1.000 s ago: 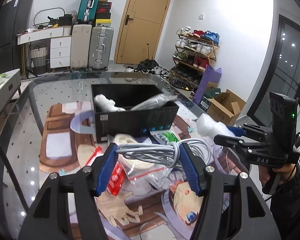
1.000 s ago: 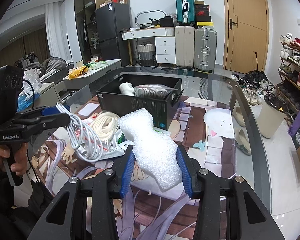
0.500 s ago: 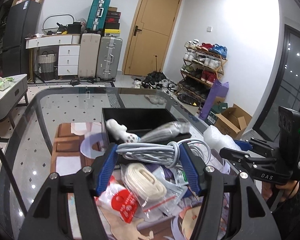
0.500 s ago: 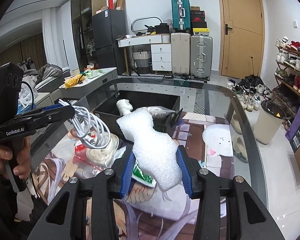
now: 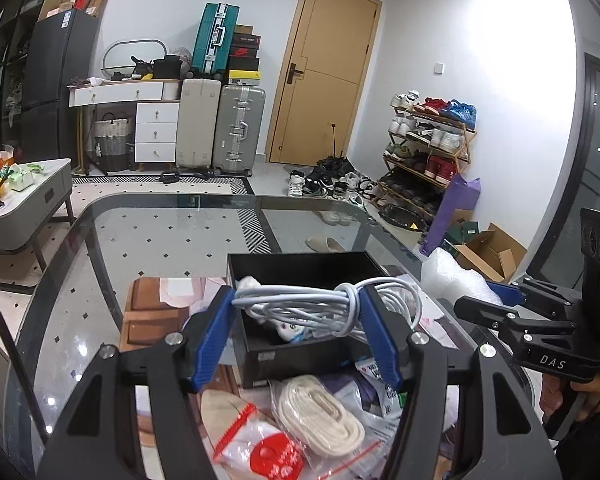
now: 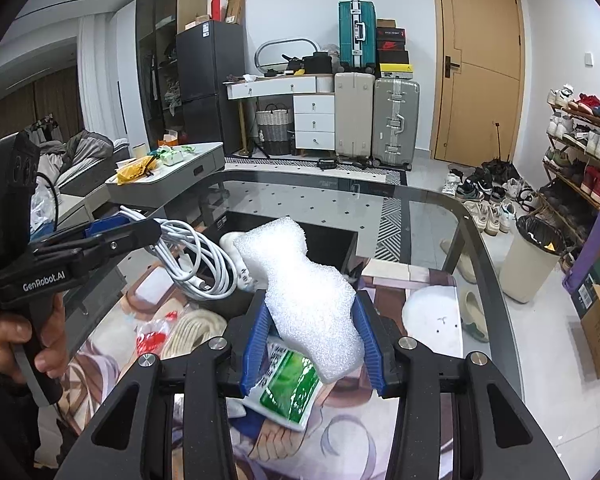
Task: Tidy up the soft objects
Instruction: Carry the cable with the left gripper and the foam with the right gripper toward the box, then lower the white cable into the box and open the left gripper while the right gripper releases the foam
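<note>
Change since a second ago: you have carried both grippers up and forward, so the black box (image 5: 300, 350) that sat well ahead of them now lies right under your left gripper's tips; the grips themselves look unchanged.
Left gripper (image 5: 298, 312): your blue pads are clamped on the coiled white cable (image 5: 300, 306), which hangs in the air over the near part of the box.
Right gripper (image 6: 312, 330): your pads are squeezed on the white foam sheet (image 6: 306, 284), which stands up between them just short of the box.
Box contents: a small white doll figure (image 6: 240, 264) lies inside against the left end; whatever else is in there is hidden behind the cable and the foam.
On the table: a glass table (image 5: 140, 240) with a printed mat (image 6: 380, 420) carries the loose pile close to you, a rolled cream strap (image 5: 320, 412), a clear zip bag with a red piece (image 5: 260, 448) and a green-and-white packet (image 6: 288, 384) under your right gripper.
In the way: the near wall of the box stands between your right gripper and the inside; the cable bundle blocks your left camera's sight of the box floor.
</note>
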Available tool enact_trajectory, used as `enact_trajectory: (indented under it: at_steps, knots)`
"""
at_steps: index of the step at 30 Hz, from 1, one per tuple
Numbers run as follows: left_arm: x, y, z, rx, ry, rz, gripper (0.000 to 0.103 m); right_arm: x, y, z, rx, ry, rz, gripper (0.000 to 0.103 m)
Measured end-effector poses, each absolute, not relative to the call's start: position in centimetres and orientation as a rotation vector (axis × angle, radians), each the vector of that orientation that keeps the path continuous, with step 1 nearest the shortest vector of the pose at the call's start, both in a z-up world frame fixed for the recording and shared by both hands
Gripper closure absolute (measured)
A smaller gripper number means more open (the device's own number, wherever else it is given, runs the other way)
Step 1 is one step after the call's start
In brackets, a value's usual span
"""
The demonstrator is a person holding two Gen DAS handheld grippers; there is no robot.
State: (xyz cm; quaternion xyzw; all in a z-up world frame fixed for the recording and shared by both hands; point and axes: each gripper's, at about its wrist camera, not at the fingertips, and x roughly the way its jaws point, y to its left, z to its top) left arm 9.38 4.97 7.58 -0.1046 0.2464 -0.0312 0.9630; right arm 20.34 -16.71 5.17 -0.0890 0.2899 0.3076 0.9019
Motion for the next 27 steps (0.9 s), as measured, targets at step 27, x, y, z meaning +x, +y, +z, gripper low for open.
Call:
enact_trajectory:
  at_steps: [27]
  knots:
    - [16.6,5.3,4.1,-0.264,0.571,0.025,0.041,28.3,-11.2,4.9,-0.274,0.626,0.604,0.061]
